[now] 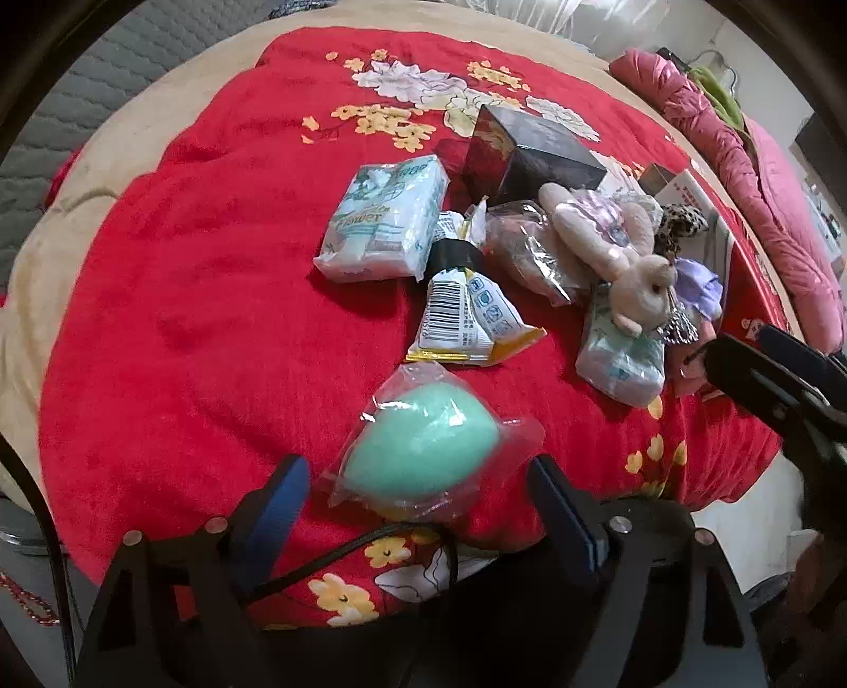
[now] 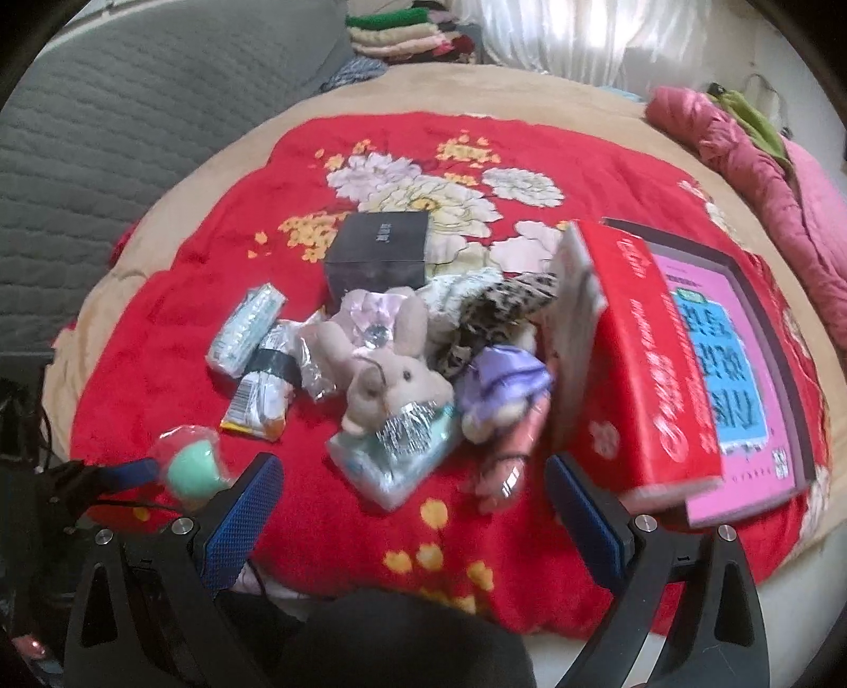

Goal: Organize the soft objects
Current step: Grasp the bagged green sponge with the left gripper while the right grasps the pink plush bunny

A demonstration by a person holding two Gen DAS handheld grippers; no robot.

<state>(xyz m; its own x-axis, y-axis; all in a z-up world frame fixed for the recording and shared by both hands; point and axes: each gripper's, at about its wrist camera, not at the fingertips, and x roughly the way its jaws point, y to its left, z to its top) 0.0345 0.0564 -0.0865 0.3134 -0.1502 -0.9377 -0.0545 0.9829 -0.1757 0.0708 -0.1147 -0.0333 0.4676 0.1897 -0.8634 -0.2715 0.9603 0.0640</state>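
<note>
Left claw [image 1: 418,487], spread wide around a bagged green sponge [image 1: 423,450] near the red blanket's [image 1: 212,296] front edge, open blanket to its left; right claw [image 2: 413,497], also wide and empty, faces the toy rabbit [image 2: 392,370] pile, a red box [image 2: 656,370] crowding its right.

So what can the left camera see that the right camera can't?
Only the left wrist view shows the printed front of the tissue pack and the snack packet's barcode clearly. Only the right wrist view shows the pink cover of the red box and folded clothes at the back. Both show the plush bunny, the black box, the bagged green sponge and the red blanket.
</note>
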